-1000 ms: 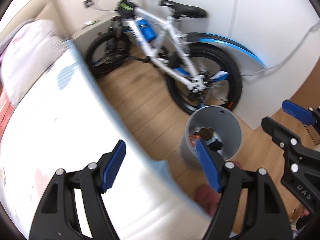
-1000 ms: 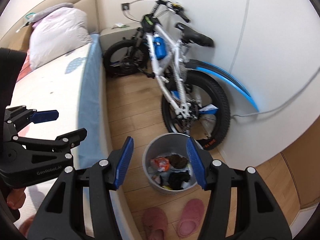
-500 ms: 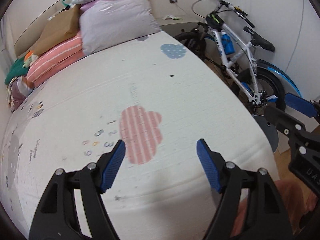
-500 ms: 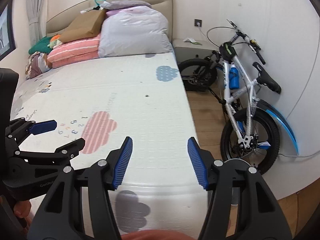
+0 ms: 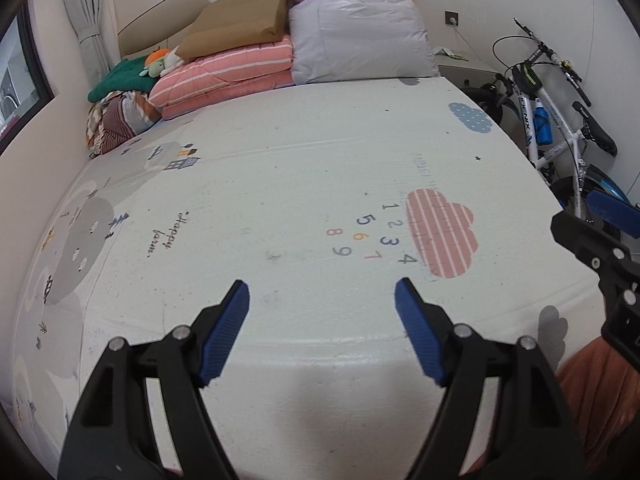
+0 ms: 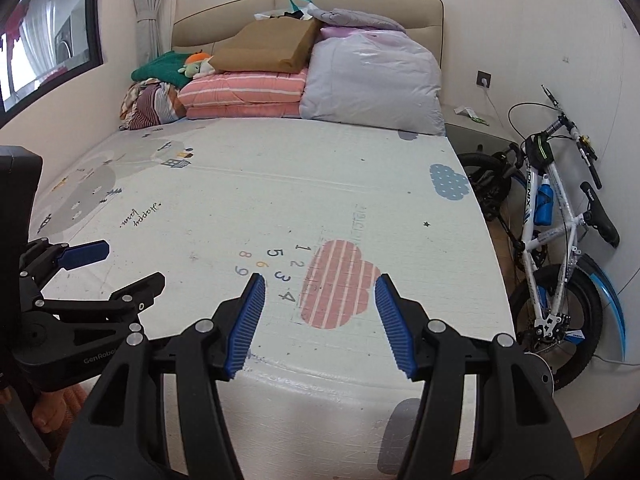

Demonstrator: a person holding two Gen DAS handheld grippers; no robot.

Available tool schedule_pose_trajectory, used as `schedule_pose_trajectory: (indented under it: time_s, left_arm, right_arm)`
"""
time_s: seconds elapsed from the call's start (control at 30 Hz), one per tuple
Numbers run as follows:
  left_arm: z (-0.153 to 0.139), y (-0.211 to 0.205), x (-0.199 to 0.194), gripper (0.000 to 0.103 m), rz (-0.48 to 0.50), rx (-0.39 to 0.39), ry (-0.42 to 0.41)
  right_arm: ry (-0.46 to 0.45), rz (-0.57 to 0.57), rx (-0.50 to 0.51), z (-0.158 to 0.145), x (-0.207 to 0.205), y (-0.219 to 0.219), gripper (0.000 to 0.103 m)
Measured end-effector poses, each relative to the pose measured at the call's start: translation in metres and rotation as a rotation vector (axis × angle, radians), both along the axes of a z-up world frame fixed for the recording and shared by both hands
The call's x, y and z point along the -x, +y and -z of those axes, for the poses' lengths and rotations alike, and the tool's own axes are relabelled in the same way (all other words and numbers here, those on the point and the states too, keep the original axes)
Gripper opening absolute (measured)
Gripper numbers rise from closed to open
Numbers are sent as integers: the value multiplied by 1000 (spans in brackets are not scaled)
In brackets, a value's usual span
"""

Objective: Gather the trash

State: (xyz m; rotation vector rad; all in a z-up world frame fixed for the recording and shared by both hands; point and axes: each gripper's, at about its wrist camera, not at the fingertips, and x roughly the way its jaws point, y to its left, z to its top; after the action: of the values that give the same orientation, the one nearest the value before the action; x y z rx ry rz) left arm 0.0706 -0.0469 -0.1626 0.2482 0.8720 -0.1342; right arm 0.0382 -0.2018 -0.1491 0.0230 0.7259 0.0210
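Both grippers hover over the foot of a bed covered by a white printed play mat (image 5: 280, 184). My left gripper (image 5: 321, 286) is open, nothing between its blue pads; it also shows at the left of the right wrist view (image 6: 132, 266). My right gripper (image 6: 320, 280) has its jaws opening, with nothing between them; its fingers reach in at the right edge of the left wrist view (image 5: 576, 212). Only a sliver of the grey trash bin's rim (image 6: 541, 369) peeks out past the bed's corner. I see no loose trash on the mat.
Folded quilts and pillows (image 5: 340, 48) are piled at the headboard. A white and blue bicycle (image 6: 560, 216) leans on the right wall beside a grey bedside table (image 6: 476, 128). A window (image 6: 48, 40) is on the left wall. The person's orange-pink clothing (image 5: 592, 392) shows low down.
Both views swung from the bin and bicycle on the floor up and left onto the bed. The bin has almost left sight. The right jaws stand slightly wider.
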Motion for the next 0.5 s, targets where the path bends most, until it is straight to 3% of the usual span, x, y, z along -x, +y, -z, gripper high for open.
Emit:
schedule_pose_trajectory:
  time_s: [0.13,0.33,0.5]
  left_arm:
    - [-15,13,15,79,-43,-43,-20]
    - [-50,28,33,82,-71,-1,-43]
    - [-81,31,47,84,-101,19,-69]
  right_arm:
    - [35,13,-19,-13,9,6,70]
    - [48,27,-11,-38,31,9,93]
    - [54,34,-11,-56,50,7,96]
